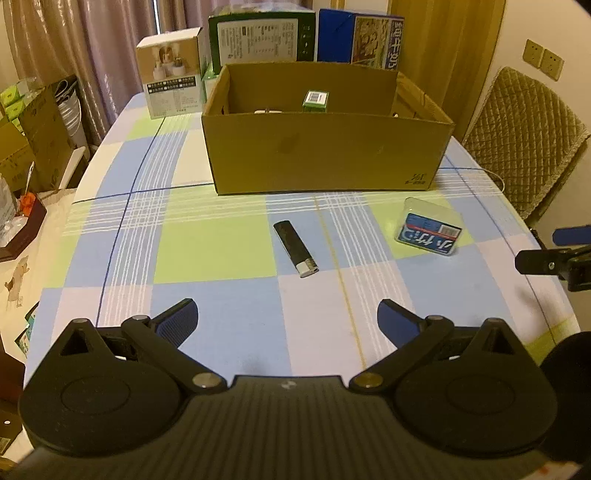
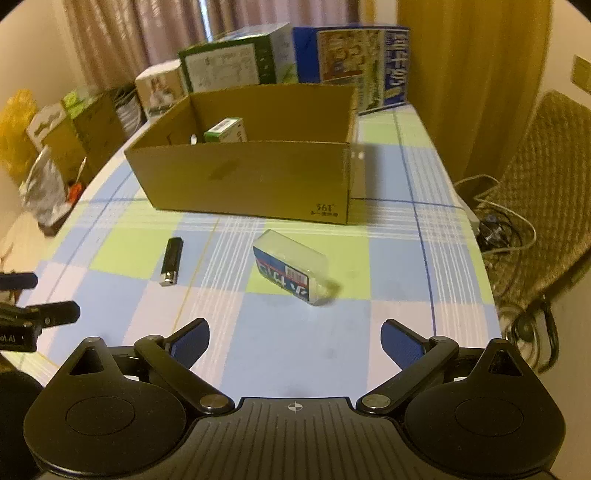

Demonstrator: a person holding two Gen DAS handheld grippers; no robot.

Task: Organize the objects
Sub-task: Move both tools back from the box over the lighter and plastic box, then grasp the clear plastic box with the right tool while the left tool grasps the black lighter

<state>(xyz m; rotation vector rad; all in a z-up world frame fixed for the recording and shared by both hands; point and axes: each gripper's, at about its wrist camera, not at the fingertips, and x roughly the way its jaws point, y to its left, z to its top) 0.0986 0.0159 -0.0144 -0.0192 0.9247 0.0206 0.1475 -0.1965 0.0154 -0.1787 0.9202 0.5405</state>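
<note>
A black lighter (image 1: 295, 248) (image 2: 172, 260) with a silver end lies flat on the checked tablecloth. To its right rests a clear plastic case with a blue label (image 1: 429, 232) (image 2: 293, 272). Behind both stands an open cardboard box (image 1: 325, 162) (image 2: 251, 181) holding a small green-and-white carton (image 1: 315, 101) (image 2: 226, 130) and a white item. My left gripper (image 1: 287, 318) is open, short of the lighter, nothing between its fingers. My right gripper (image 2: 294, 339) is open too, just short of the plastic case. Each gripper's tip shows at the edge of the other's view.
Printed cartons (image 1: 263, 35) (image 2: 354, 66) line the table's far edge behind the box. A quilted chair (image 1: 524, 136) (image 2: 546, 192) stands at the right with cables near it. Boxes and bags (image 1: 33, 125) crowd the floor at the left.
</note>
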